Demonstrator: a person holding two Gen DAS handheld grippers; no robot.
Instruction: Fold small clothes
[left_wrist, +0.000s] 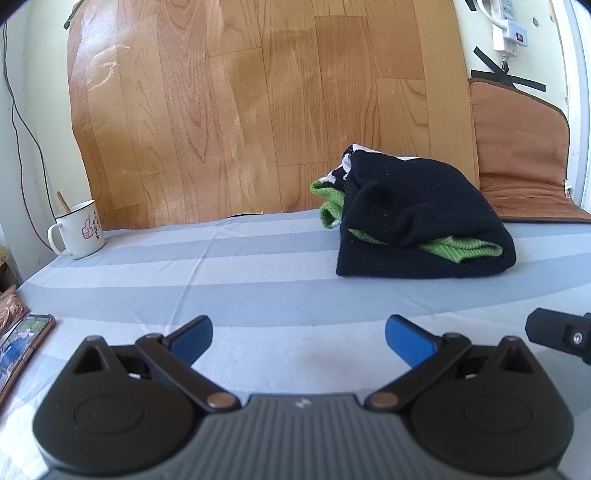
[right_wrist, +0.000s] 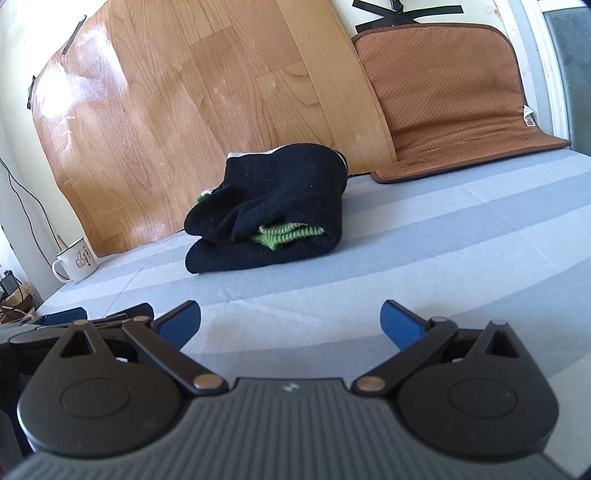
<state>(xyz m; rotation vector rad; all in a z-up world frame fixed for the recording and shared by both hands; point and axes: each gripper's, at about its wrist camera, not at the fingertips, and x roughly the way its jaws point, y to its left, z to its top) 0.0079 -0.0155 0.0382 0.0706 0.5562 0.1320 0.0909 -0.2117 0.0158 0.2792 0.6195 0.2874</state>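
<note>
Ahead of both jaws, black-and-green sweater (left_wrist: 424, 218) sits bundled on the striped bed (left_wrist: 258, 266). Left gripper (left_wrist: 298, 334) and right gripper (right_wrist: 290, 321) spread apart, empty, backed off; fold looks finished.

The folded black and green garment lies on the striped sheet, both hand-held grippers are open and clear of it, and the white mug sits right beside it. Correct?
Not quite. The white mug stands far off at the sheet's left edge by the wall, well apart from the folded garment, as the left wrist view shows. The rest holds: left hand-held gripper and right hand-held gripper are open and clear on the striped sheet.
</note>
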